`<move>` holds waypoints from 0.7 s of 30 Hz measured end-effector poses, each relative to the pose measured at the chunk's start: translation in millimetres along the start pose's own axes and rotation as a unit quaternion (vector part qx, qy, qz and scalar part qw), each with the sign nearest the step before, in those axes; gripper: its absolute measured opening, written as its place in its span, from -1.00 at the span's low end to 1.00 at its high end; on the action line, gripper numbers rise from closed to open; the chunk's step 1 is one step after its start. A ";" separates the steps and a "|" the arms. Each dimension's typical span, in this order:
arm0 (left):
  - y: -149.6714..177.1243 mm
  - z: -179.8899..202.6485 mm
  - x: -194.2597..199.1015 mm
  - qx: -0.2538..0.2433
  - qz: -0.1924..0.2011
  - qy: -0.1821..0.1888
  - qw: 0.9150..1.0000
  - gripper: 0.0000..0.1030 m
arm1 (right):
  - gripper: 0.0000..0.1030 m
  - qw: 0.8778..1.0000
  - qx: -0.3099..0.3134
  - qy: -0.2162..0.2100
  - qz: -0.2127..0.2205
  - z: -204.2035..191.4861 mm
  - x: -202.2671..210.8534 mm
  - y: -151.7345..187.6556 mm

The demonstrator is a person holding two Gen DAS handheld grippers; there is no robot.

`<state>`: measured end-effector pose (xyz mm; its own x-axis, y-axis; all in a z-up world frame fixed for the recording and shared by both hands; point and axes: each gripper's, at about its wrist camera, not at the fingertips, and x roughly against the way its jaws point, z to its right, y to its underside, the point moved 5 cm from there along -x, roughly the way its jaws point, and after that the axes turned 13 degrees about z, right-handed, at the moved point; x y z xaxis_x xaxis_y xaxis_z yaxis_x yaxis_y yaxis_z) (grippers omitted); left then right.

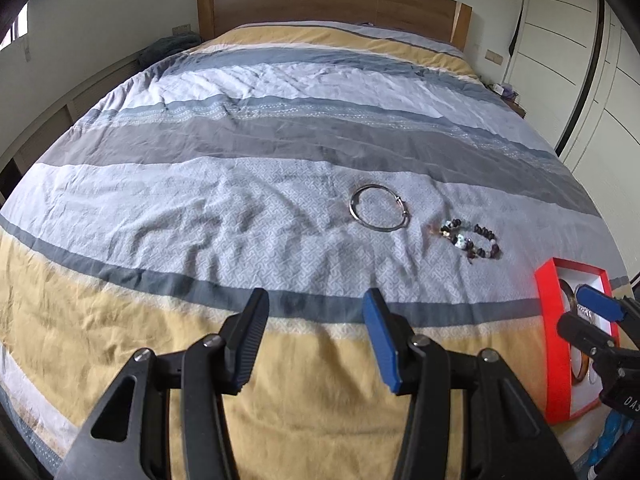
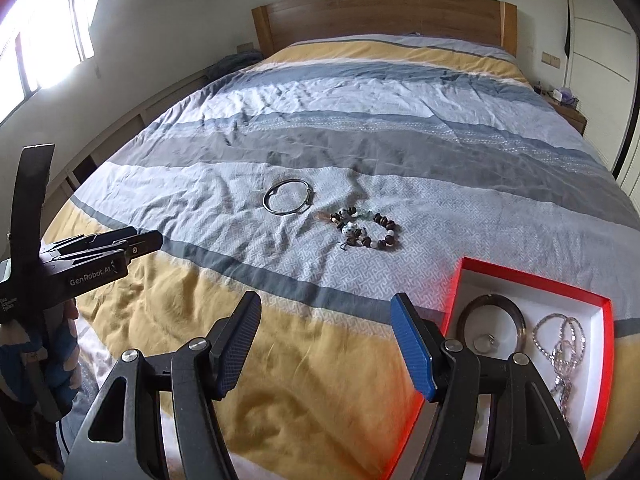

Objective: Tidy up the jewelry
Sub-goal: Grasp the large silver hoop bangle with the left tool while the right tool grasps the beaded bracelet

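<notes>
Soft daylight enters from the window (image 2: 44, 32), which is blown out to white glare in the right wrist view. Fisheye bending curves the bed (image 2: 360, 128) and walls toward dark vignetted corners. Shadows on the creased bedding are faint, and focus is fairly sharp throughout.

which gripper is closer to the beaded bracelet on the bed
Right. The right gripper hangs open over the yellow stripe, just short of the beaded bracelet. The left gripper, also open, sits farther off to the bracelet's left.

Striped duvet (image 1: 240, 208) on bed – wood headboard (image 1: 328, 4) behind.
</notes>
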<state>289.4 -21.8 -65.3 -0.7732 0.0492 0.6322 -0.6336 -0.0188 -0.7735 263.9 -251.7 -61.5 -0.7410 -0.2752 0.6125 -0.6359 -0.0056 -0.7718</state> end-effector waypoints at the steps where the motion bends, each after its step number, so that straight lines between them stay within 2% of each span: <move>1: -3.5 1.6 -10.5 0.001 -0.004 0.003 1.000 -0.09 | 0.28 1.000 -0.002 -0.001 -0.006 1.9 -10.3 -2.5; 13: -24.4 15.1 -117.5 0.011 -0.048 0.025 0.998 -0.09 | 0.31 0.997 0.030 0.002 -0.073 22.3 -113.4 -23.6; 21: -27.1 35.6 -165.3 -0.022 -0.063 0.021 0.998 -0.09 | 0.42 0.993 0.034 0.021 -0.109 36.2 -159.6 -28.2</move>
<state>433.5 -64.9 -147.2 -0.6849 0.0896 0.7231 -0.7235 0.0330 -0.6895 407.9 -242.5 -143.8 -0.5962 -0.2197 0.7722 -0.7673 -0.1270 -0.6286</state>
